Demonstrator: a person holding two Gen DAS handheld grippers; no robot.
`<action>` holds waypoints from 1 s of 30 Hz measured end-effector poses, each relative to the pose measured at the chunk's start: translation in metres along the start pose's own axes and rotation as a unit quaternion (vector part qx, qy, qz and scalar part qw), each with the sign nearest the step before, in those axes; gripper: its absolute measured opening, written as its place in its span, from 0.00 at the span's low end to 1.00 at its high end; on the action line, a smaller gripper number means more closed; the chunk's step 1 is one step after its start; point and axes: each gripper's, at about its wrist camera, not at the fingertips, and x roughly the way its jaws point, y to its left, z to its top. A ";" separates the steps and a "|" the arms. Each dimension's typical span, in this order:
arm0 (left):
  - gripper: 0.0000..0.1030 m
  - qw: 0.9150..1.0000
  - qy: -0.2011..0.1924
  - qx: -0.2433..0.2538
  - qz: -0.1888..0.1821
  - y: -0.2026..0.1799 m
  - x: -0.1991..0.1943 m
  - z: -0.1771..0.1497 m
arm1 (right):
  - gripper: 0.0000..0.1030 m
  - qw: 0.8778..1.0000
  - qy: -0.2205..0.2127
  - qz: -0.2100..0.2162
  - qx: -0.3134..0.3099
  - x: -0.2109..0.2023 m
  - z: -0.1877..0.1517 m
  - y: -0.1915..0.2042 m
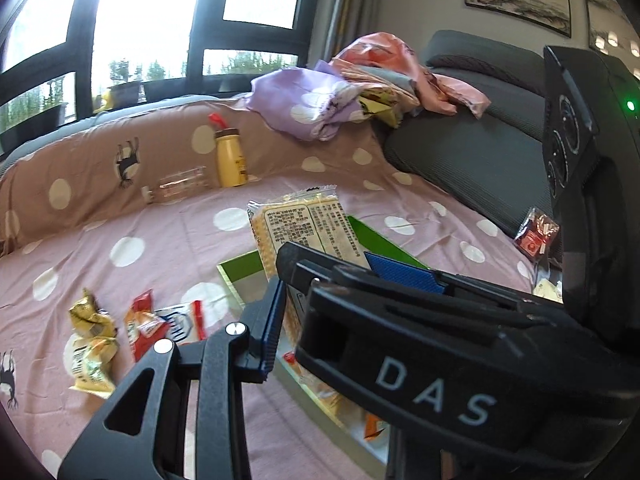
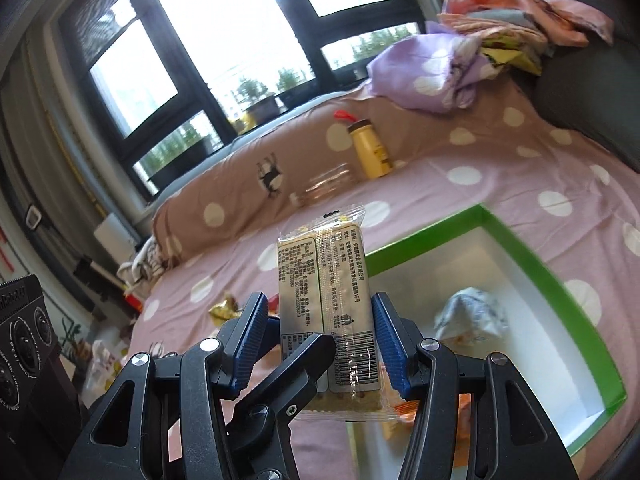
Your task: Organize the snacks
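A clear-wrapped cracker packet (image 2: 324,280) stands upright between my right gripper's (image 2: 320,308) blue pads, which are shut on its two side edges. It is held over the pink dotted bedsheet, beside a green-rimmed white box (image 2: 520,240). My left gripper (image 1: 298,304) comes in from the left with narrow jaws. Its left pad (image 1: 272,320) lies against the same packet (image 1: 300,228), and one of its black fingers (image 2: 308,360) crosses the packet's printed face. The right gripper's finger (image 1: 400,344) hides the left gripper's other finger.
The box holds a crumpled white wrapper (image 2: 472,312) and orange packets (image 2: 408,404). Gold wrappers (image 1: 92,320), a red packet (image 1: 142,320) and a white packet (image 1: 184,320) lie loose on the sheet. A yellow bottle (image 1: 230,156) and piled clothes (image 1: 360,80) stand behind.
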 end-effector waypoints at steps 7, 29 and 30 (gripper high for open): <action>0.28 0.999 0.026 0.008 -0.041 -0.020 0.025 0.004 | 0.55 0.999 -0.006 -0.038 0.030 -0.003 0.005 -0.030; 0.29 0.981 0.166 -0.023 -0.103 -0.044 0.097 -0.013 | 0.55 0.981 0.102 -0.104 0.132 0.028 -0.008 -0.107; 0.29 0.979 0.174 -0.029 -0.105 -0.044 0.100 -0.014 | 0.55 0.980 0.106 -0.105 0.134 0.029 -0.009 -0.109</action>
